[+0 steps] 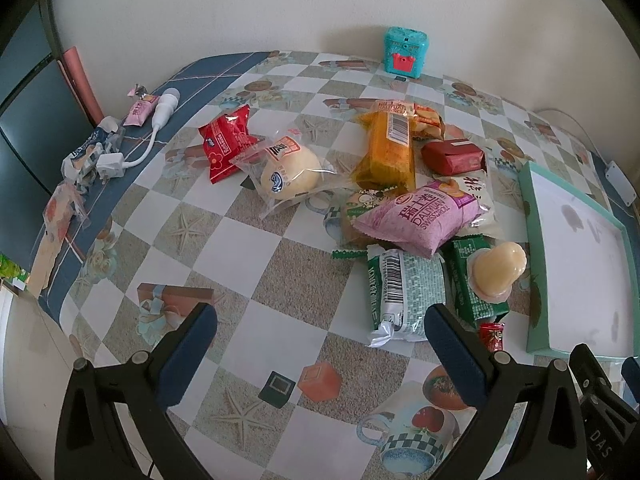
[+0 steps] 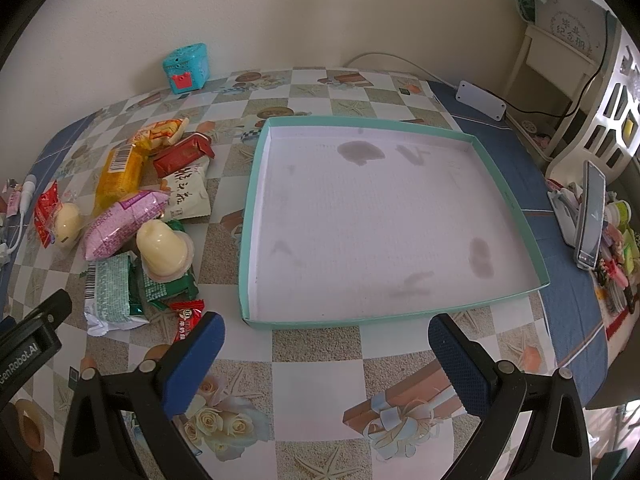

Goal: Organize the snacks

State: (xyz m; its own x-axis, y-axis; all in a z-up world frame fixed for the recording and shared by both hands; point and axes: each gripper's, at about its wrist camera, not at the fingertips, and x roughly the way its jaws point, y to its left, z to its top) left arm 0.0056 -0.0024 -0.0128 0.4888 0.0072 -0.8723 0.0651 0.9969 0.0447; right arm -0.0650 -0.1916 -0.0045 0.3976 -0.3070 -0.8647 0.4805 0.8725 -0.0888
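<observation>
A heap of snacks lies on the checked tablecloth: a pink Swiss roll pack (image 1: 420, 212) (image 2: 120, 220), an orange cake pack (image 1: 386, 148) (image 2: 120, 172), a bun in clear wrap (image 1: 288, 172), a red pack (image 1: 228, 142), a green-white wafer pack (image 1: 404, 292) (image 2: 112, 288), a yellow jelly cup (image 1: 498, 266) (image 2: 164, 248) and a small red candy (image 1: 493, 334) (image 2: 188, 314). An empty teal-rimmed tray (image 2: 504, 188) (image 1: 536, 240) stands right of the heap. My left gripper (image 1: 320, 344) is open above the cloth before the heap. My right gripper (image 2: 326, 352) is open before the tray.
A teal toy box (image 1: 406, 52) (image 2: 186, 66) stands by the far wall. A white charger and cable (image 1: 160, 116) and wrappers lie at the table's left edge. A phone on a stand (image 2: 590, 216) and a white hub (image 2: 480, 100) are at the right.
</observation>
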